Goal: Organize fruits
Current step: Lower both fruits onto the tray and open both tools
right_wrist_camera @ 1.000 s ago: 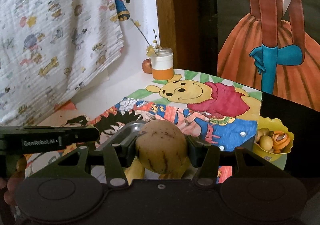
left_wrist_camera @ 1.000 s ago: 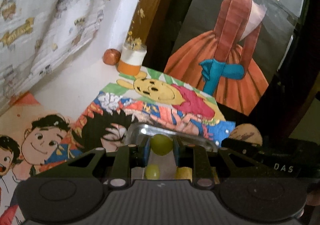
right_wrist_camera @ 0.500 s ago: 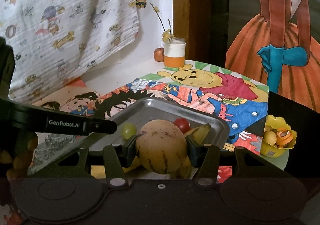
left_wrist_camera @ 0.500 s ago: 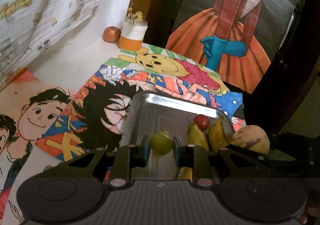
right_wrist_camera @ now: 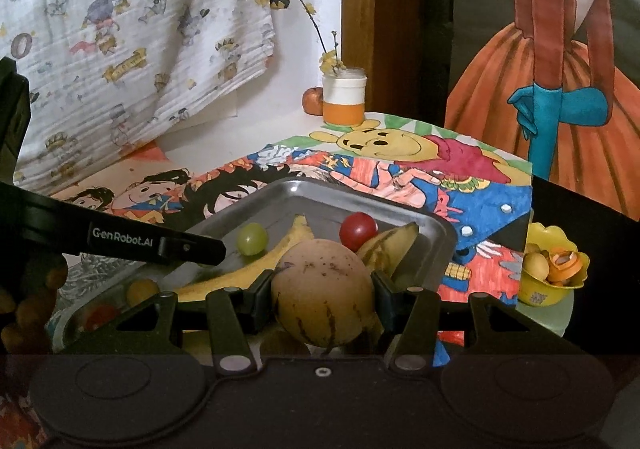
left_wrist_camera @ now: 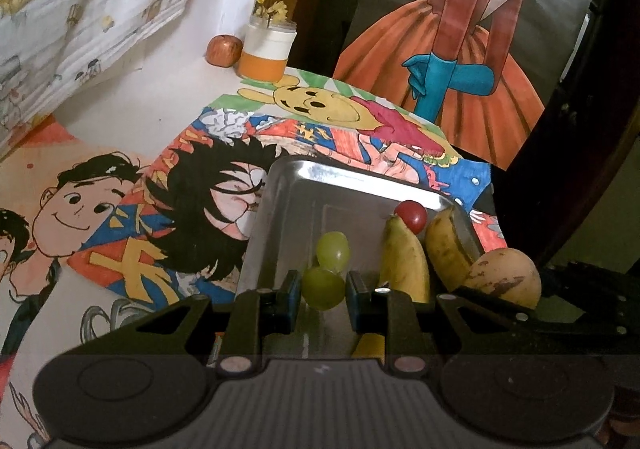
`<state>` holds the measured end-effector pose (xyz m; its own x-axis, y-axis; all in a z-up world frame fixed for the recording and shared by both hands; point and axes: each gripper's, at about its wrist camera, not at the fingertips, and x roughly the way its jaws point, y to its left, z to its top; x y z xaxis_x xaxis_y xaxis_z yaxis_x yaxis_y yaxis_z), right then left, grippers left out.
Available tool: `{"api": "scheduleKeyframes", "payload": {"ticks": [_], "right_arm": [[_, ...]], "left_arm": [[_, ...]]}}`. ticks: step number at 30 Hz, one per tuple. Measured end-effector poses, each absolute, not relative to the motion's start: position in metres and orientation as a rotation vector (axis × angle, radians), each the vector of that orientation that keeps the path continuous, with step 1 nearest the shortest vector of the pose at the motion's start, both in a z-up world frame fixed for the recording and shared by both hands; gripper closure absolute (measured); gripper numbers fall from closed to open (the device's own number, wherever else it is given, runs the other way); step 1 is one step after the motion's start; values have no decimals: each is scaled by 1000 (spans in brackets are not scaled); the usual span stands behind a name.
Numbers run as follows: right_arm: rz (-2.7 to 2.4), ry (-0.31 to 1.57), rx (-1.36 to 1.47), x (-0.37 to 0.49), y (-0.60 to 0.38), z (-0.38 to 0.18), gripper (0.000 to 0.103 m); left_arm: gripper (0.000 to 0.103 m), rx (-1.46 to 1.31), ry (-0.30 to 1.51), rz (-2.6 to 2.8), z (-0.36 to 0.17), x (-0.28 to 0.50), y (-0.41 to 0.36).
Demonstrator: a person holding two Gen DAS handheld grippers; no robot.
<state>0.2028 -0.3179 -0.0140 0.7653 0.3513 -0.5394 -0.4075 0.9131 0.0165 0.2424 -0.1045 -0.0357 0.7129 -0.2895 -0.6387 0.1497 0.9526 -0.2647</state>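
My left gripper (left_wrist_camera: 320, 297) is shut on a green grape (left_wrist_camera: 323, 288) and holds it over the near end of a steel tray (left_wrist_camera: 304, 185). A second green grape (left_wrist_camera: 333, 251), two bananas (left_wrist_camera: 404, 261) and a red cherry tomato (left_wrist_camera: 412, 214) lie in the tray. My right gripper (right_wrist_camera: 322, 297) is shut on a tan, brown-streaked round fruit (right_wrist_camera: 322, 297) above the tray's (right_wrist_camera: 436, 233) near right side; that fruit also shows in the left wrist view (left_wrist_camera: 506, 277). The left gripper's arm (right_wrist_camera: 120, 241) reaches in from the left in the right wrist view.
The tray sits on cartoon drawings covering the table (left_wrist_camera: 160, 117). An apple (left_wrist_camera: 224, 50) and an orange-and-white jar with flowers (left_wrist_camera: 267, 53) stand at the back by the wall. A yellow bowl with fruit (right_wrist_camera: 554, 273) sits at the table's right edge. Patterned cloth hangs at left.
Both grippers have tipped down and drawn back over the tray, so its fruits have come into view. The grape and the tan fruit stay gripped.
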Motion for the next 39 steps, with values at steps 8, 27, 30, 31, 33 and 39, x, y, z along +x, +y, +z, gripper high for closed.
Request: {"api": "scheduleKeyframes", "payload": {"ticks": [8,27,30,31,33,39], "right_arm": [[382,556,-55,197,-322,-19,49],[330,547,68,176,-331,-30,49],[346,555,88,177,-329,-31,49],[347,553,88,177,-328,-31,49],[352,555,93,177,-328,-32,49],[345,549,100,179,-330,-34,50]], "left_arm": [[76,-211,752,-236,-42,241,-102],[76,-218,748,-232,-45,232,-103],[76,-219,749,-231,-45,232,-103],[76,-218,748,-232,-45,232,-103],[76,-219,748,-232,-45,232,-103],[74,-217,746,-231,-46,231,-103]]}}
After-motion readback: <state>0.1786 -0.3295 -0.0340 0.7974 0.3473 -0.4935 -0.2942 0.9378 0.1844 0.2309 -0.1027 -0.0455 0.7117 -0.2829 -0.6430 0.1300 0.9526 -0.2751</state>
